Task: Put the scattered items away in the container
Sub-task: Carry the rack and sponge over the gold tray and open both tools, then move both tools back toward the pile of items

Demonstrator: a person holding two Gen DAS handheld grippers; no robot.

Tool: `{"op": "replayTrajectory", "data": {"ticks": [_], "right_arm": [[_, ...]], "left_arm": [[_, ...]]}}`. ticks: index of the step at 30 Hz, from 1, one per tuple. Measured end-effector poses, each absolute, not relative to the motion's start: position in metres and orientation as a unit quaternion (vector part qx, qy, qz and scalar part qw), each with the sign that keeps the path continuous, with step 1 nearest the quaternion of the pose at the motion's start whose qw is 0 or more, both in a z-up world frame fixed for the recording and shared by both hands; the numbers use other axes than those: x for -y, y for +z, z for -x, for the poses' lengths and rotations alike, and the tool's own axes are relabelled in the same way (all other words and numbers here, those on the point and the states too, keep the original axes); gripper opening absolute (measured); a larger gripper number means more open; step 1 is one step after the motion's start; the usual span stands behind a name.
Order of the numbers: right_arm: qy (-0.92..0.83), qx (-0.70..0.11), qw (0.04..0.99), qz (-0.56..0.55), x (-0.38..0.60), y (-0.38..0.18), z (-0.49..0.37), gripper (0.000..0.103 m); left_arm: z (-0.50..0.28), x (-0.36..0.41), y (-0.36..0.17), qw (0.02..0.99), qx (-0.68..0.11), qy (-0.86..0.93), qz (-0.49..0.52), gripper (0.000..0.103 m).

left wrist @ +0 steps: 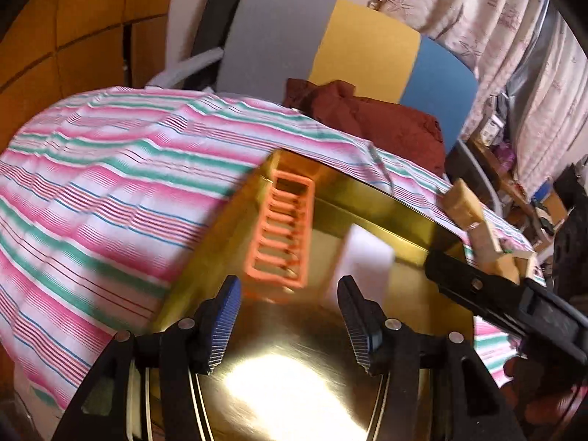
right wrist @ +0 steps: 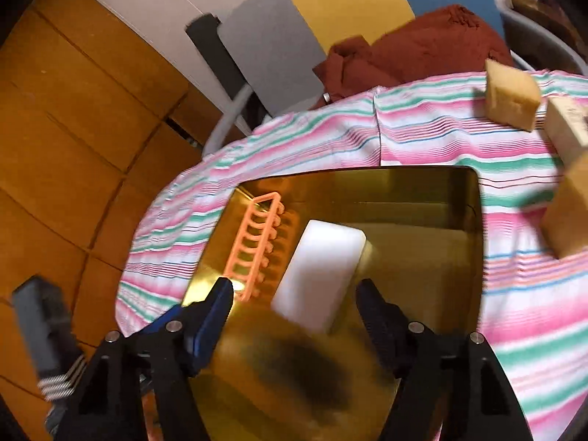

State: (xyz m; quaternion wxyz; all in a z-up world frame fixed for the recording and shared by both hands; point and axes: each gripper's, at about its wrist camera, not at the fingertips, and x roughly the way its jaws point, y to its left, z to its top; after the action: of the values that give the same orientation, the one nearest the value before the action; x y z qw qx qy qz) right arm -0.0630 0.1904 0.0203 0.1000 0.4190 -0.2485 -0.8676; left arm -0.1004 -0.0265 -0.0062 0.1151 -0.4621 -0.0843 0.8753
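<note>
Both claws hang over the gold tin (right wrist: 474, 220), each spread wide with nothing between its fingers: the left claw (left wrist: 290, 316) above the tin's shiny floor, the right claw (right wrist: 294, 312) just short of the white block (right wrist: 319, 272). Inside the tin lie that white block and, beside it along the left wall, the orange slotted rack (right wrist: 253, 242). Outside it, on the striped cloth (right wrist: 514, 294) covering the bench, three tan wooden blocks (right wrist: 511, 99) sit clustered beyond the tin's far right corner, not yet stowed; a dark red cloth (right wrist: 422, 51) lies at the bench's far edge. Judgement: the step in hand is fetching the next block. The right claw is nearer; it should clear the tin wall, straddle one block squarely across its flat faces, and avoid nudging its neighbours. Both views are motion-blurred.
</note>
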Motion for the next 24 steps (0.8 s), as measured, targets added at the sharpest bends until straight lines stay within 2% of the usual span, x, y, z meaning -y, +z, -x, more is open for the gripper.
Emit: {"op": "replayTrajectory", "data": {"ticks": [10, 24], "right_arm": [[-0.899, 0.223, 0.026, -0.376, -0.252, 0.035, 0.002, 0.074], [-0.888, 0.236, -0.174, -0.354, -0.395, 0.007, -0.090, 0.076]], "left_arm": [[0.064, -0.044, -0.007, 0.182, 0.052, 0.861, 0.472, 0.055], [0.019, -0.159, 0.001, 0.293, -0.036, 0.836, 0.464, 0.055]]}}
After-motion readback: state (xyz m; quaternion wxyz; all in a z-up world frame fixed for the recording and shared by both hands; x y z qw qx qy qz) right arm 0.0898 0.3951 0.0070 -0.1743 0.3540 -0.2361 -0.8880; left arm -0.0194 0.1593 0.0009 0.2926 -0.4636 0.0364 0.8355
